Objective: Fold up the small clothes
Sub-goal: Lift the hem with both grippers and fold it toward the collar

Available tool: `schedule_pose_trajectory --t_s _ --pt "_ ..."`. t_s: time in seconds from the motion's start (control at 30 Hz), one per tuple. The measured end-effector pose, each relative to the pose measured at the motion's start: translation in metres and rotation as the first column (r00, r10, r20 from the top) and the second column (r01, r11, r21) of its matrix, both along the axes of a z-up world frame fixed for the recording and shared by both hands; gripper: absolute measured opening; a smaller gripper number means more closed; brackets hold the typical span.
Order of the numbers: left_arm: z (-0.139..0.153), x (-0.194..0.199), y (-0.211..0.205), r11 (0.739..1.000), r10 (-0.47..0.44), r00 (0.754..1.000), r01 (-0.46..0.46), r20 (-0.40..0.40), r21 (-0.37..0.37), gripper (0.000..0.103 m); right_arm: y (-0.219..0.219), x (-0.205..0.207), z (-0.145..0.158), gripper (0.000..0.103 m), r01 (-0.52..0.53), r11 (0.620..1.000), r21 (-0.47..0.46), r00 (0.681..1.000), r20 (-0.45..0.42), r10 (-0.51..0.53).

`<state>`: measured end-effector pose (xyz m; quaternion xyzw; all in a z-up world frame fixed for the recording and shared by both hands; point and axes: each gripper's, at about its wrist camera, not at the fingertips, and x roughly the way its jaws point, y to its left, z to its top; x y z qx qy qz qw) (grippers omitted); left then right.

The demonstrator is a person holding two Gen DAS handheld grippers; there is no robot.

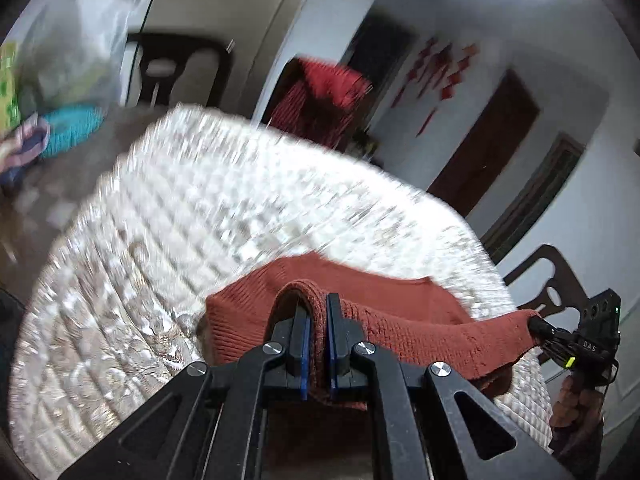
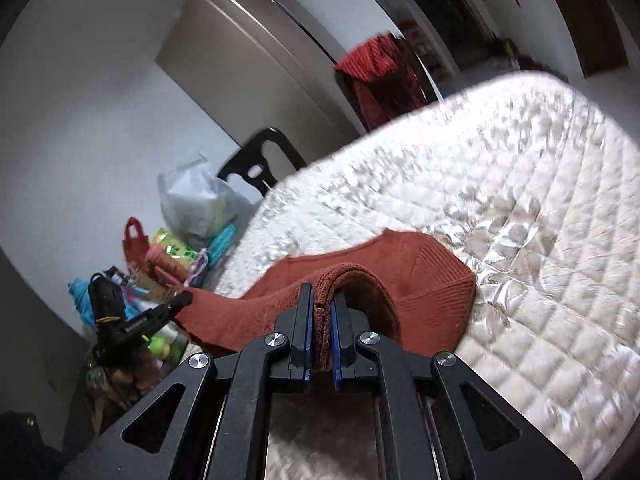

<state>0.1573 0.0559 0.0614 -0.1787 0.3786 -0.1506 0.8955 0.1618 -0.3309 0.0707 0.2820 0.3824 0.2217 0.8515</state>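
- Sweater (image 1: 400, 320), rust-red knit: its near hem is pinched in two places, the left gripper (image 1: 318, 340) and right gripper (image 2: 322, 336) each pressed together on a bunched fold of its edge.
- Position: the hem is lifted between the grippers while the far body trails on the quilted mattress (image 2: 480, 184).
- Handling, as judged: light, soft, stretchy, sagging between grips; hem corners suit holding.
- Views: only the right wrist shows the bag clutter (image 2: 176, 248) beside the mattress; only the left shows the brown door (image 1: 488, 140) beyond the mattress.

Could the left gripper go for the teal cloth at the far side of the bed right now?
Probably not yet. The left gripper has its jaws shut on the rust knit garment, which the right gripper also holds. The teal cloth lies far across the quilted bed.
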Motion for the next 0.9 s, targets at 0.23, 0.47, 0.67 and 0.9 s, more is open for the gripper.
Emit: schedule_pose_trajectory --t_s 0.23,0.47,0.67,0.9 --pt "-0.029 0.021 0.000 1.000 0.016 0.996 -0.017 -0.090 -0.011 0.008 0.001 0.031 -0.025 0.007 -0.003 1.000 0.011 0.996 -0.089 0.004" --pt "-0.030 0.044 0.005 0.998 0.031 0.993 -0.037 -0.117 -0.048 0.008 -0.004 0.059 -0.032 0.007 0.018 0.999 0.033 0.989 -0.144 -0.013" --pt "-0.042 0.062 0.005 0.996 0.043 0.984 -0.055 -0.170 -0.067 0.010 -0.011 0.079 -0.051 0.010 0.056 0.994 0.089 0.975 -0.217 -0.036" --pt "-0.032 0.069 0.007 0.995 0.075 0.989 -0.083 -0.125 -0.062 0.036 -0.026 0.085 -0.049 0.025 0.115 0.986 0.122 0.977 -0.196 -0.090"
